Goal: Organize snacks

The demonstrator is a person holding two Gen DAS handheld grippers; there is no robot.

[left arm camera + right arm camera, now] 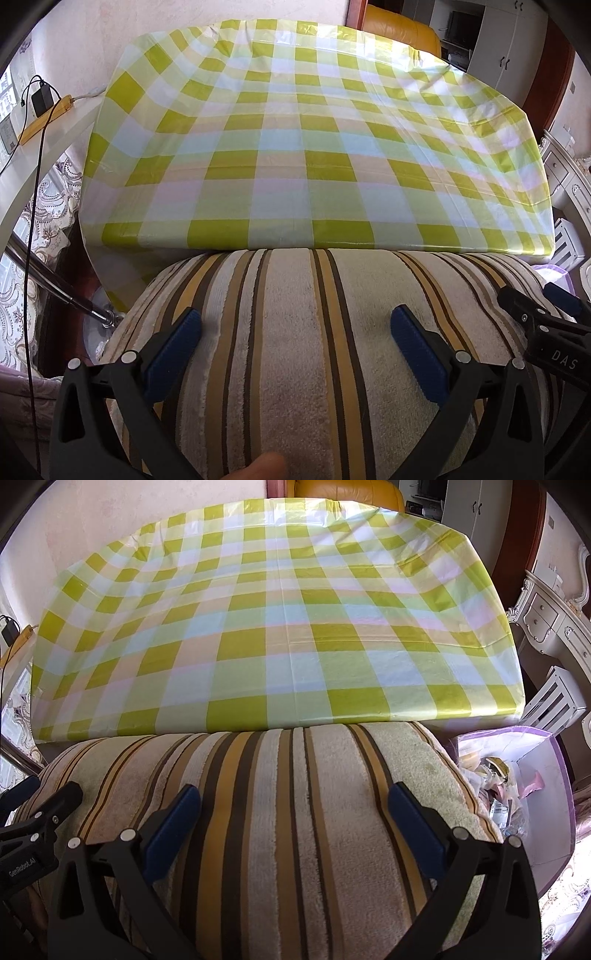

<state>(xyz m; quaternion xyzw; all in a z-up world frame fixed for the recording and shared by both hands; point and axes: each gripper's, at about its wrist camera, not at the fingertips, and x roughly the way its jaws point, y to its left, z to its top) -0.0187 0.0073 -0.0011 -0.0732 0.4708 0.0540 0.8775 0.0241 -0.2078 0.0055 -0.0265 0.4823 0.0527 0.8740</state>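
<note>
Snacks, small crinkly wrapped packets, lay in a white purple-trimmed bin right of the striped plush cushion. My right tool and left tool stood open, empty. Packets judged light, slippery; pinch an edge.

A bench under a yellow-green checked cloth fills mid-frame, daylight glossing it. A striped cushion spans the lower frame. Upper right: an orange leather sofa, white cabinets. Right: an ornate cream dresser.
</note>
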